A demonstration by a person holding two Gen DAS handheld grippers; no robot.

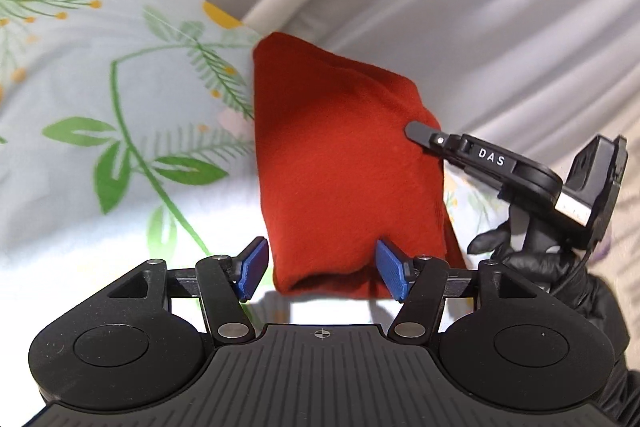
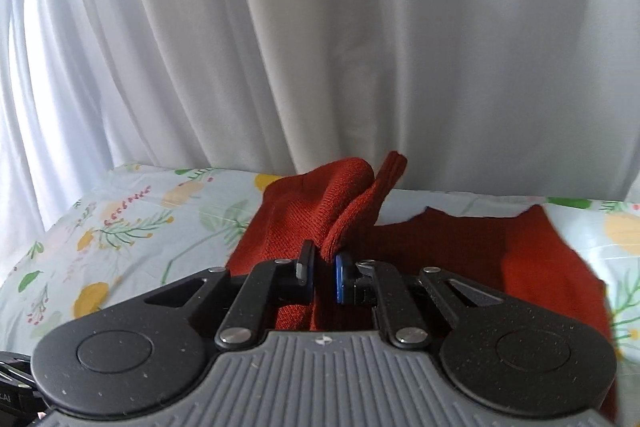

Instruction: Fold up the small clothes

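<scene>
A rust-red knit garment (image 1: 340,155) lies on the floral bed sheet (image 1: 120,87), with one part drawn up into a peak. In the left wrist view my left gripper (image 1: 324,269) stands open. The garment's near folded end sits between its blue pads (image 1: 254,269), and the left pad is just clear of the cloth. My right gripper (image 1: 416,129) reaches in from the right, held by a black-gloved hand (image 1: 532,263), its tip on the cloth's right side. In the right wrist view my right gripper (image 2: 325,267) is shut on a raised fold of the garment (image 2: 320,203). The rest of the garment lies flat to the right.
White curtains (image 2: 320,27) hang close behind the bed's far edge. The floral sheet (image 2: 120,227) stretches out to the left of the garment, and a strip of it shows to the right.
</scene>
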